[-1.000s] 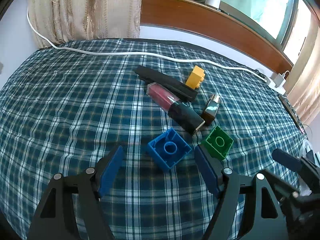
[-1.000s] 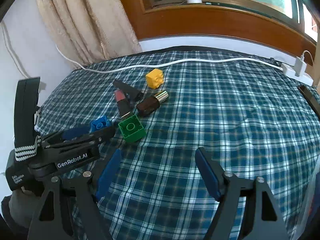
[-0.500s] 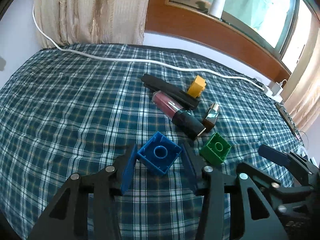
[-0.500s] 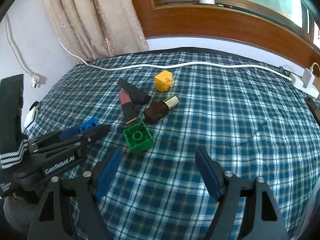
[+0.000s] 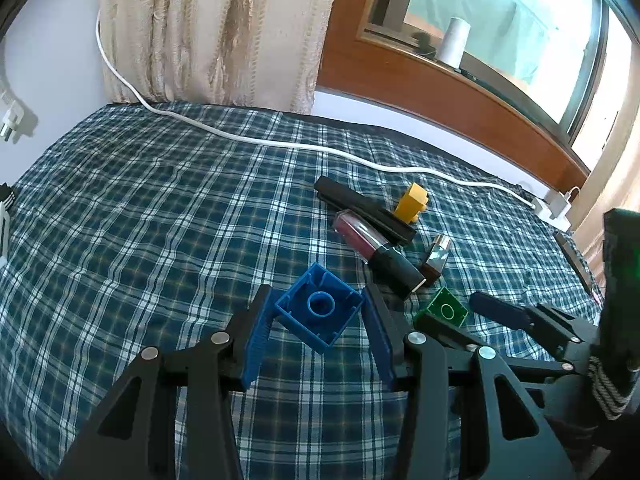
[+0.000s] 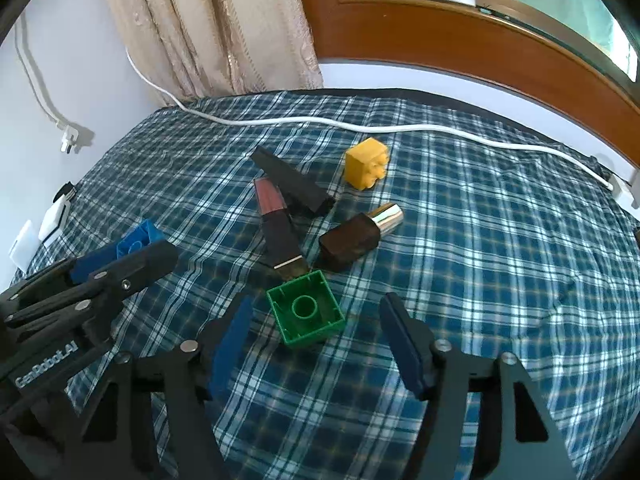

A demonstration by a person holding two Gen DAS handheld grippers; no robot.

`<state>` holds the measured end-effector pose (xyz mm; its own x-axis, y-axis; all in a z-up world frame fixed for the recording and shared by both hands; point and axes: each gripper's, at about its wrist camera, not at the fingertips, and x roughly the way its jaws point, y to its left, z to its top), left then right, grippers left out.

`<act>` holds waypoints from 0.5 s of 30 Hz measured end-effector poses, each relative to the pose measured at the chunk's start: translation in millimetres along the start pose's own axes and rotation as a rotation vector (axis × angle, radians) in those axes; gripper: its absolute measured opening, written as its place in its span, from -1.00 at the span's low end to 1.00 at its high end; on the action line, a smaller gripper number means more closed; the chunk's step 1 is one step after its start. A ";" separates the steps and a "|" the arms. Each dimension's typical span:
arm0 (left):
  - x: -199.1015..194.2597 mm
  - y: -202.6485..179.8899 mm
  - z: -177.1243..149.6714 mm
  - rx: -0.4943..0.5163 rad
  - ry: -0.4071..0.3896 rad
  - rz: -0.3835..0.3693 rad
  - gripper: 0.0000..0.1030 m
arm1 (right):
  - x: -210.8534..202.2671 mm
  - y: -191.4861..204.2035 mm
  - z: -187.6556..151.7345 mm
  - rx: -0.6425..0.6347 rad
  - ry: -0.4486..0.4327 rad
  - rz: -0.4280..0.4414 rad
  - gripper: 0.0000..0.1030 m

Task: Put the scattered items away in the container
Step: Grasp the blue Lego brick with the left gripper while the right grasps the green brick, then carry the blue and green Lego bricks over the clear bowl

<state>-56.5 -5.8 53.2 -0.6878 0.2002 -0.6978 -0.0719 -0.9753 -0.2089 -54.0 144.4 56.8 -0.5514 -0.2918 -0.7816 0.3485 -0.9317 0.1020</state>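
- Left gripper — jaws pinching a blue brick, lower centre.
- Right gripper, jaws just closing — spread around, not touching, a green brick.
- "GenRobot.AI" reads lower left, on the left gripper's side.

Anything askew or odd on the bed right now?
Yes. The green block lies studs down, hollow side up. The yellow block is tipped on its side, studs facing sideways. The brown bottle lies flat. No container in view.

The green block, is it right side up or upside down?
Upside down: the green block shows its hollow underside with the round inner tube facing up, lying on the bedspread.
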 end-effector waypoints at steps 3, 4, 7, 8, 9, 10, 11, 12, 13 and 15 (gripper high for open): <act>-1.4 -0.4 -1.1 0.003 0.000 -0.005 -0.06 | 8.7 -0.3 -1.6 -0.003 0.032 -0.019 0.14; -0.7 -0.2 -1.2 0.003 0.001 -0.005 -0.06 | 9.2 -0.8 -2.0 -0.003 0.030 -0.024 0.09; 0.5 -0.7 -1.9 -0.001 0.007 -0.004 -0.06 | 7.8 -2.1 -1.8 0.001 0.031 -0.028 -0.16; 1.4 -1.1 -2.4 0.000 0.010 -0.004 -0.06 | 7.1 -2.7 -2.2 0.001 0.031 -0.030 -0.21; 1.6 -2.1 -3.1 0.001 0.013 -0.003 -0.06 | 5.8 -3.7 -2.7 0.007 0.033 -0.027 -0.21; 2.7 -3.2 -3.7 0.004 0.018 -0.007 -0.06 | 4.6 -4.6 -3.1 0.011 0.033 -0.022 -0.22; 2.9 -3.9 -4.0 0.005 0.022 -0.011 -0.06 | 2.6 -5.3 -4.0 0.014 0.030 -0.022 -0.22; 4.2 -4.5 -3.6 0.005 0.028 -0.017 -0.06 | 1.0 -5.1 -4.2 0.015 0.028 -0.022 -0.22; 5.1 -5.1 -3.9 0.006 0.032 -0.019 -0.06 | -2.3 -5.7 -5.8 0.018 0.023 -0.020 -0.22; 6.3 -6.8 -4.7 0.014 0.037 -0.017 -0.06 | -9.4 -7.9 -8.6 0.028 0.012 -0.017 -0.22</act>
<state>-57.0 2.6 47.0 -0.6594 0.2196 -0.7190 -0.0932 -0.9729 -0.2117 -45.1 156.3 58.0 -0.5476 -0.2738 -0.7907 0.3176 -0.9422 0.1063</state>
